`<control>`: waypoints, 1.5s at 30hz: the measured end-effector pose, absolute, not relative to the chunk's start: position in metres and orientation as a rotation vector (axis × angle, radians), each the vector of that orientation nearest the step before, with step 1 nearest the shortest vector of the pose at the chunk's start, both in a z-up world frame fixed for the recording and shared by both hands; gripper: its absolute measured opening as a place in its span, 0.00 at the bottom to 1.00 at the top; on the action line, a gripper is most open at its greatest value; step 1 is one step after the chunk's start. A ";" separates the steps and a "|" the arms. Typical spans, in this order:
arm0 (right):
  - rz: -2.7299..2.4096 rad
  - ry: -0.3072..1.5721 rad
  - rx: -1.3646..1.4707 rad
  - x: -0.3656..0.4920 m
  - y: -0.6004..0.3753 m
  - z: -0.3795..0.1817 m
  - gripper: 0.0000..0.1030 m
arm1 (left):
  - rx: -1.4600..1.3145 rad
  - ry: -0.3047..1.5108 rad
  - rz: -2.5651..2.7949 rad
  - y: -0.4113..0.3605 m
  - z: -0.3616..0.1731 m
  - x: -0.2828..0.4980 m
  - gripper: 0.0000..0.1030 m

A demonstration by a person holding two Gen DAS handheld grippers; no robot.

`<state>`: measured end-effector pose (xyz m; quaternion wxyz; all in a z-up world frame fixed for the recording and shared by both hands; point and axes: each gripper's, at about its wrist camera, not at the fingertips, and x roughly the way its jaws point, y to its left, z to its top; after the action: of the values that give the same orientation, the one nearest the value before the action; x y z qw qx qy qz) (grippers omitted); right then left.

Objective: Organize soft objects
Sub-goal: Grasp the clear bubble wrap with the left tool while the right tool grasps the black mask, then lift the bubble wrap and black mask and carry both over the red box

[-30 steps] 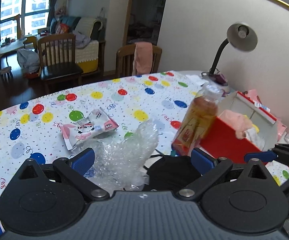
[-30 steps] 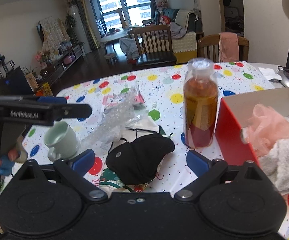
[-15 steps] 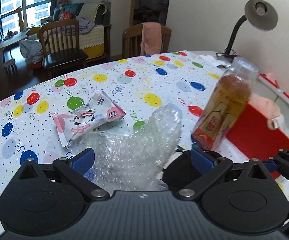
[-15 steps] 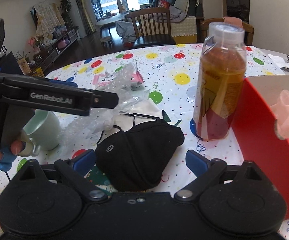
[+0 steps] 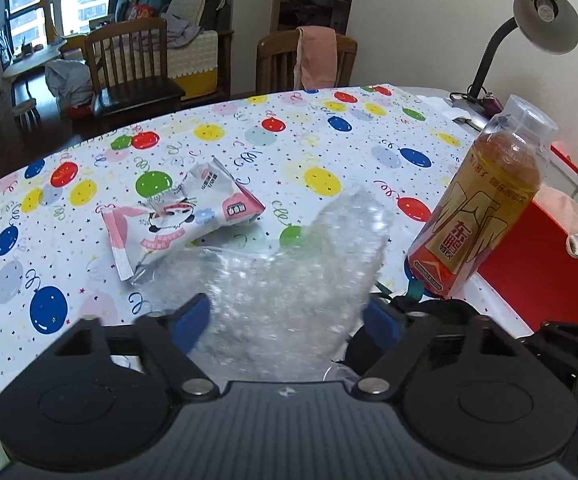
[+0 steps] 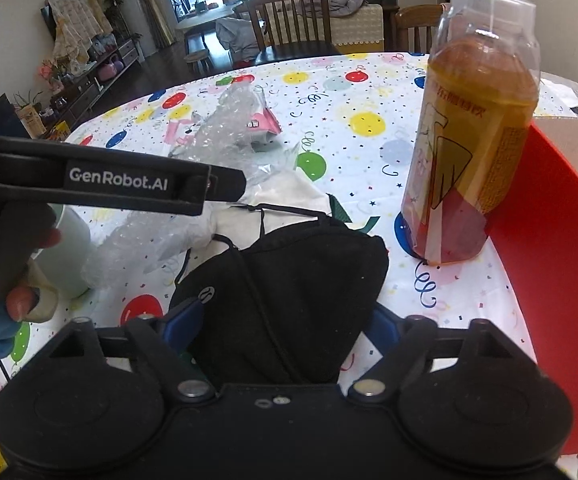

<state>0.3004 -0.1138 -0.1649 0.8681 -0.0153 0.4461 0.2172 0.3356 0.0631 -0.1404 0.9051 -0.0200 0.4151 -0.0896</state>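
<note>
Bubble wrap (image 5: 289,296) fills the gap between the blue pads of the left gripper (image 5: 287,322), nearest of all in the left wrist view; its jaws have just been closing around the crumpled sheet, though I cannot tell whether the pads press on it yet, so I would not call it gripped. Beside it, the right gripper (image 6: 279,326) straddles the black face mask (image 6: 289,276) lying flat on the balloon-print tablecloth (image 5: 225,136), and its jaws too have just been closing, with the pads seemingly standing a little off the fabric. So 2 soft things sit between fingers at once and neither has left the table. Just behind the mask a white cloth (image 6: 285,196) lies partly under it, and a pale green mug (image 6: 71,256) stands to the left, behind the other tool. A little farther out rests the pink-and-white snack packet (image 5: 181,216), touching the wrap's far edge. To the right stands the amber drink bottle (image 5: 485,208), upright and close against the red box (image 6: 553,264), which seems the place for sorting: a peach-coloured soft item (image 5: 561,208) shows over its wall. My reading is that the job is partly done, with something boxed already and the wrap, mask and cloth yet to go in. Farthest off, a desk lamp (image 5: 545,20) leans over the table's right end.
</note>
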 end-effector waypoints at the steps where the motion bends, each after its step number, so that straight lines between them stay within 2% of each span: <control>1: 0.456 0.937 -0.033 0.300 -0.114 -0.165 0.76 | -0.045 0.862 -0.187 0.063 -0.141 0.336 0.64; 2: 0.457 0.939 -0.031 0.300 -0.113 -0.166 0.75 | -0.051 0.868 -0.185 0.064 -0.140 0.336 0.59; 4: 0.452 0.936 -0.032 0.300 -0.113 -0.165 0.70 | -0.076 0.874 -0.184 0.068 -0.139 0.335 0.56; 7: 0.437 0.927 -0.034 0.297 -0.114 -0.162 0.62 | -0.113 0.881 -0.201 0.073 -0.137 0.335 0.36; 12: 0.426 0.919 -0.034 0.297 -0.116 -0.157 0.47 | -0.135 0.889 -0.201 0.078 -0.136 0.335 0.28; 16: 0.416 0.898 -0.056 0.294 -0.116 -0.153 0.31 | -0.141 0.870 -0.191 0.080 -0.131 0.332 0.17; 18: 0.410 0.878 -0.070 0.291 -0.115 -0.149 0.18 | -0.139 0.859 -0.180 0.080 -0.128 0.329 0.15; 19: 0.401 0.866 -0.085 0.289 -0.114 -0.146 0.06 | -0.145 0.855 -0.178 0.082 -0.127 0.328 0.13; 34: 0.451 0.744 -0.030 0.263 -0.131 -0.097 0.04 | -0.243 0.803 -0.157 0.106 -0.090 0.306 0.10; 45: 0.485 0.670 0.068 0.244 -0.181 -0.049 0.04 | -0.283 0.770 -0.183 0.104 -0.054 0.280 0.10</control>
<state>0.2442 -0.1814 -0.0493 0.9152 0.0332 0.3254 0.2355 0.2798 0.1040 -0.0535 0.9130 -0.1372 0.3739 -0.0889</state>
